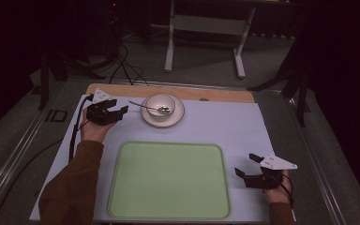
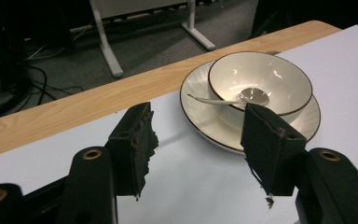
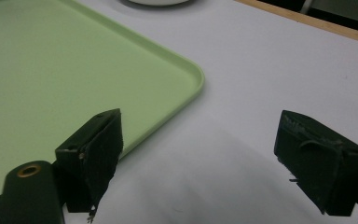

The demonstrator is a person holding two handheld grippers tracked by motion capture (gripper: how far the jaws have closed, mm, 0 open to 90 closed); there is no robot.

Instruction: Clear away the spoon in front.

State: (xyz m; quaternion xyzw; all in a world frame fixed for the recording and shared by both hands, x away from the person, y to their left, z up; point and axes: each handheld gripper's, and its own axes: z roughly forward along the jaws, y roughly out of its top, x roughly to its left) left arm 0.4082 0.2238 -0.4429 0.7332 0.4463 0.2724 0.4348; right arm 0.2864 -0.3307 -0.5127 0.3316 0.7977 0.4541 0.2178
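- We're over a white table sheet (image 1: 225,126) in a dim room.
- Our left gripper (image 1: 114,112) spreads wide, empty; spoon (image 2: 233,99), bowl (image 2: 279,70) and saucer (image 2: 200,91) lie just ahead.
- Right gripper (image 1: 246,165) gapes empty beside the green tray (image 1: 168,180).

a pale green tray (image 1: 168,180) lies on the white mat (image 1: 225,126) — wooden table edge (image 1: 215,94) beyond.

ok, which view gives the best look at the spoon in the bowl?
The left gripper view: the spoon lies close up in the bowl, its handle over the rim, reaching across the plate. The high view shows the spoon small and distant. The right gripper view catches just a sliver of the plate.
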